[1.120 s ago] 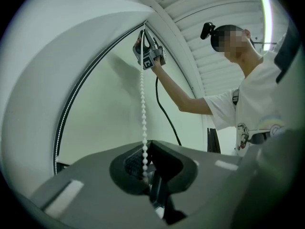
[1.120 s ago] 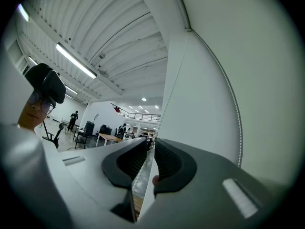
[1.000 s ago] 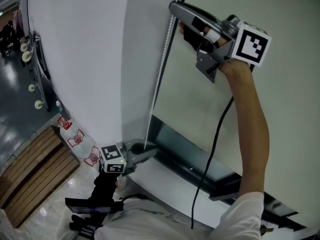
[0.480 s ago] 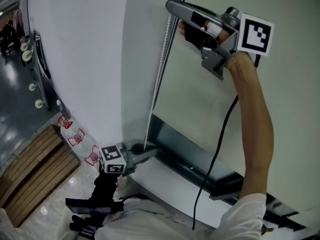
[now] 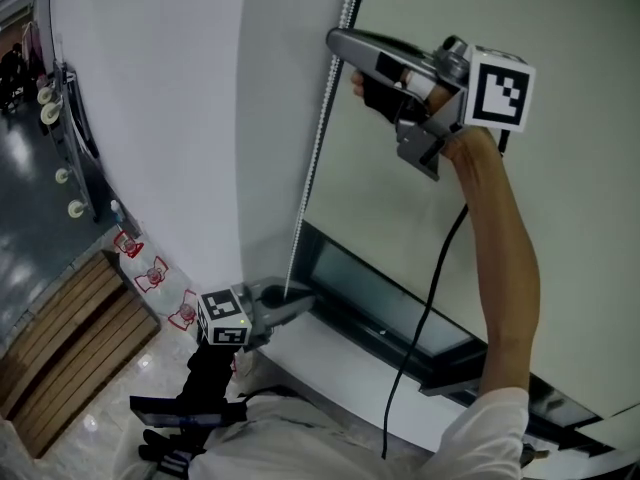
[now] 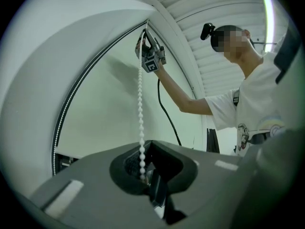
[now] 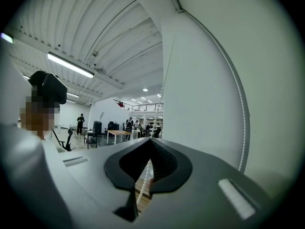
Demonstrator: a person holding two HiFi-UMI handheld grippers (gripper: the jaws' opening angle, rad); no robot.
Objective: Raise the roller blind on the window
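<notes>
The roller blind (image 5: 585,228) hangs nearly full length over the window, its lower edge just above a narrow dark strip of glass (image 5: 390,303) over the sill (image 5: 335,363). Its bead chain (image 5: 318,138) runs down the blind's left edge, beside the white wall (image 5: 170,118).

High on that chain, the right gripper (image 5: 340,40) has pinched the beads; a second ago its jaws were slightly apart around them, and now they are pressed together with the chain caught between. The raised hand has barely shifted meanwhile. Low down near the sill, the left gripper (image 5: 295,306) is clamped on the same strand, which looks taut between the two.

In all likelihood the fresh upper grip means the next downward pull can start once the lower gripper lets go. The blind's edge shows no clear rise yet.
</notes>
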